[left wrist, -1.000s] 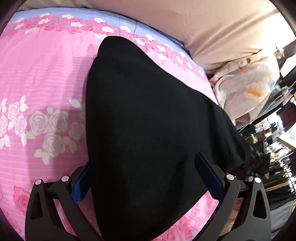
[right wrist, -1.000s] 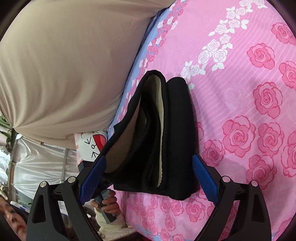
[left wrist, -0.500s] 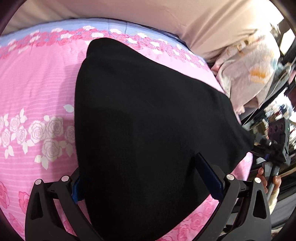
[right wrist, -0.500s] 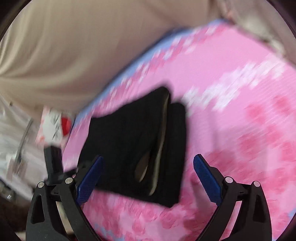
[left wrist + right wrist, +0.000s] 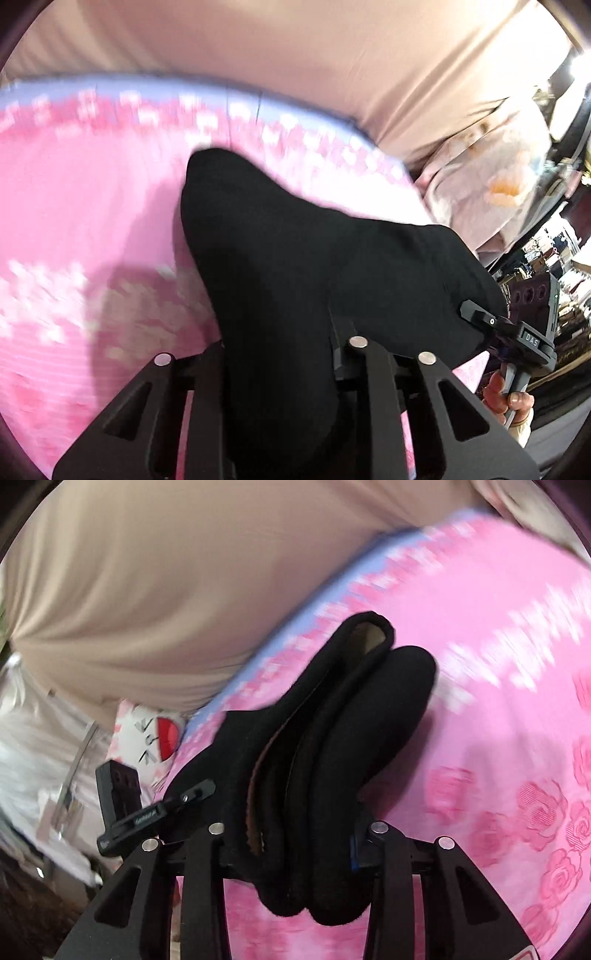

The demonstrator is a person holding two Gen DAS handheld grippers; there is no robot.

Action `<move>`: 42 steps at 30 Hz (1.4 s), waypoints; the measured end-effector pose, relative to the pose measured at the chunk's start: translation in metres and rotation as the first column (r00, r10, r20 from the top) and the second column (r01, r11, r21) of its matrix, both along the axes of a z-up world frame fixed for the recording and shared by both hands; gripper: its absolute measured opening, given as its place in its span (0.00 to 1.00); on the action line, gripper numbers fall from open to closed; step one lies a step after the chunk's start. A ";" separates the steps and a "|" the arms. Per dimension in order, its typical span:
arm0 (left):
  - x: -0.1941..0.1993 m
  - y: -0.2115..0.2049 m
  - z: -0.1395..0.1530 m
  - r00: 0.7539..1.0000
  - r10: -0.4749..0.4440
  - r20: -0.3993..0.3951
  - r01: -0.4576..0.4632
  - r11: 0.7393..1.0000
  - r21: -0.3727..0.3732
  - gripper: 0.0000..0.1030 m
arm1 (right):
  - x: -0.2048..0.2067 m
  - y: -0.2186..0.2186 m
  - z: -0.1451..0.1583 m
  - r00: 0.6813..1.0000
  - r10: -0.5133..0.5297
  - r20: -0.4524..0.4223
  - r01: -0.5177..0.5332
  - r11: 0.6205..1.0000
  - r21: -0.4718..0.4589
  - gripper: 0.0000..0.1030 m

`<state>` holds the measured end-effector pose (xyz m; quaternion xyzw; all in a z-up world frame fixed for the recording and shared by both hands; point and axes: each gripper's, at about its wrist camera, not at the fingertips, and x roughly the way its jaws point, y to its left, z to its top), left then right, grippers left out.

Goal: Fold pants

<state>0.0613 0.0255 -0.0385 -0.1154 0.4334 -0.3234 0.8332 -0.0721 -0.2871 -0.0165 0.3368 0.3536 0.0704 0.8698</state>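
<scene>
The black pants [image 5: 303, 266] are folded into a thick bundle and held up off the pink rose bedspread [image 5: 81, 221]. My left gripper [image 5: 277, 354] is shut on one end of the bundle. My right gripper [image 5: 291, 834] is shut on the other end, where the stacked layers and tan lining [image 5: 266, 760] show edge-on. Each gripper also shows in the other's view: the right one at the far right [image 5: 517, 332], the left one at the left [image 5: 147, 812].
A beige curtain or wall [image 5: 295, 55] runs behind the bed. A pale floral pillow [image 5: 491, 184] lies off the bed's right end. A white cartoon-print cushion [image 5: 147, 738] sits beyond the bed edge in the right wrist view. Cluttered shelves stand at the far right [image 5: 554, 258].
Both grippers have closed from open onto the ends of the folded pants and raised the bundle off the bedspread. Both views are motion-blurred.
</scene>
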 end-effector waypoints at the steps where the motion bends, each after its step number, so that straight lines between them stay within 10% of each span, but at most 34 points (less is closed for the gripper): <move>1: -0.004 0.011 0.010 1.000 0.010 0.024 -0.010 1.000 0.006 0.20 | 0.002 0.014 0.011 0.999 0.034 0.027 -0.034 0.999 -0.008 0.33; 5: -0.023 0.065 0.026 0.997 0.058 0.051 -0.059 0.998 0.020 0.24 | -0.001 0.054 0.018 0.990 0.128 0.053 -0.127 0.991 -0.030 0.34; 10: -0.036 0.100 -0.047 0.982 0.132 -0.133 -0.124 0.990 0.069 0.57 | -0.002 0.064 -0.066 0.986 0.087 -0.144 -0.081 0.996 0.046 0.46; 18: -0.042 0.080 -0.053 0.991 0.085 -0.101 -0.080 0.995 0.054 0.95 | -0.007 0.085 -0.061 0.984 0.111 -0.138 -0.108 0.994 0.031 0.76; 24: -0.041 0.070 -0.054 0.992 0.113 -0.064 -0.103 0.986 0.132 0.91 | 0.000 0.092 -0.066 0.989 0.093 -0.119 -0.093 0.996 0.005 0.73; 31: -0.043 0.066 -0.032 0.994 0.111 0.002 -0.110 0.983 0.147 0.31 | -0.001 0.085 -0.063 0.990 0.073 -0.124 -0.071 0.997 0.017 0.34; 42: -0.078 0.082 0.051 0.980 0.053 0.194 -0.066 0.996 0.059 0.25 | -0.029 0.116 0.024 0.989 0.133 0.070 -0.126 0.987 -0.099 0.33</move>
